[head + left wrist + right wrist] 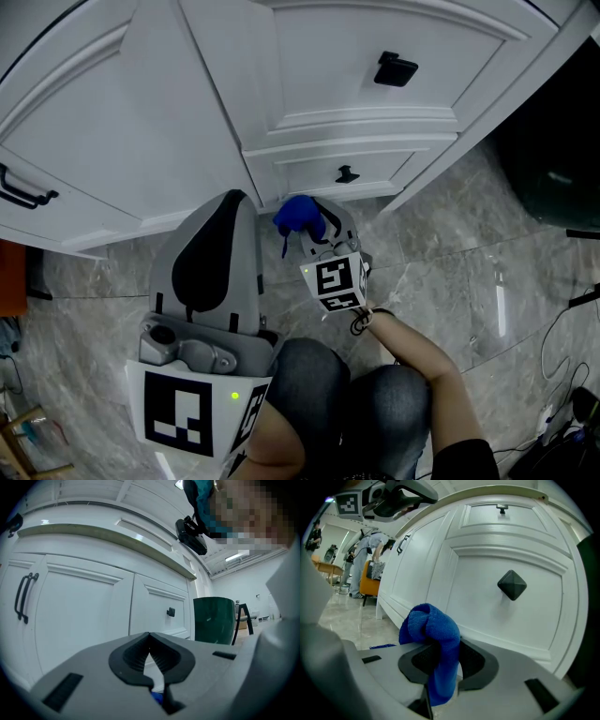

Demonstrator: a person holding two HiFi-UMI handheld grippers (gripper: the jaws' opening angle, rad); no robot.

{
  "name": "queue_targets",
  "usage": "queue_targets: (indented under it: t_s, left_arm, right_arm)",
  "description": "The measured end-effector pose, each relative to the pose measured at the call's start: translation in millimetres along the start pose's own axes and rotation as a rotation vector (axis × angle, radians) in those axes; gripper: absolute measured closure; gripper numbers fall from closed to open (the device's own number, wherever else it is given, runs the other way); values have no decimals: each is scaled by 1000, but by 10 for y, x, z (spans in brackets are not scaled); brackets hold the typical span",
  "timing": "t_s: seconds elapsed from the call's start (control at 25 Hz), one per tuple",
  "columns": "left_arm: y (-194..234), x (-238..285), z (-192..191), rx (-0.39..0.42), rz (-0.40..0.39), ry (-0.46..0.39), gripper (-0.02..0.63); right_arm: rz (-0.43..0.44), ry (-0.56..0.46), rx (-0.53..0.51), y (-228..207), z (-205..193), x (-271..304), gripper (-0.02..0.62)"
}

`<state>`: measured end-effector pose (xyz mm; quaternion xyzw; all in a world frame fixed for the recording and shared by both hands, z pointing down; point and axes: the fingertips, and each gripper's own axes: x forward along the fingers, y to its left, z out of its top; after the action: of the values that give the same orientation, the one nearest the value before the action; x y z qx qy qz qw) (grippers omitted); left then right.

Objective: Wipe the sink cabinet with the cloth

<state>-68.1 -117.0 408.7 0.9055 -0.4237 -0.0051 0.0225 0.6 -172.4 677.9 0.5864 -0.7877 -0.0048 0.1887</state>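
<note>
In the head view the cabinet runs off the top and left edges, and the left edge cuts its long handle. The right edge cuts a dark bin. The left gripper hides its own jaws under its shell there. In the right gripper view the cloth fills the right gripper, its lower end sunk from sight between the jaws. A blue speck below the left jaws is too small to identify.

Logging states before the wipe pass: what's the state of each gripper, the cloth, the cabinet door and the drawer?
left gripper: shut, nothing held.
right gripper: shut on the cloth.
cloth: bunched, clamped between the right gripper's jaws.
cabinet door: closed.
drawer: closed.
</note>
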Motion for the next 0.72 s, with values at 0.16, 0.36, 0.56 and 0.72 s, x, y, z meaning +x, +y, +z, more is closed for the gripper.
queue_targets:
  t_s: [0.16,0.36,0.56,0.72]
  left_arm:
    - [-38,22,1,5,-6,2,606]
    - [-73,35,2,11,-10,4,606]
    - [-95,45,1,14,-12,7,606]
    - [-104,52,1,17,-12,7,606]
  right_arm:
    - [-13,6,20,-78,-46,-26,481]
    - [-41,6,40,-215,-101,-72,481]
    - [-51,-3,47,-290,-111,-94,480]
    - [-68,2,59,-361,-146,-117,481]
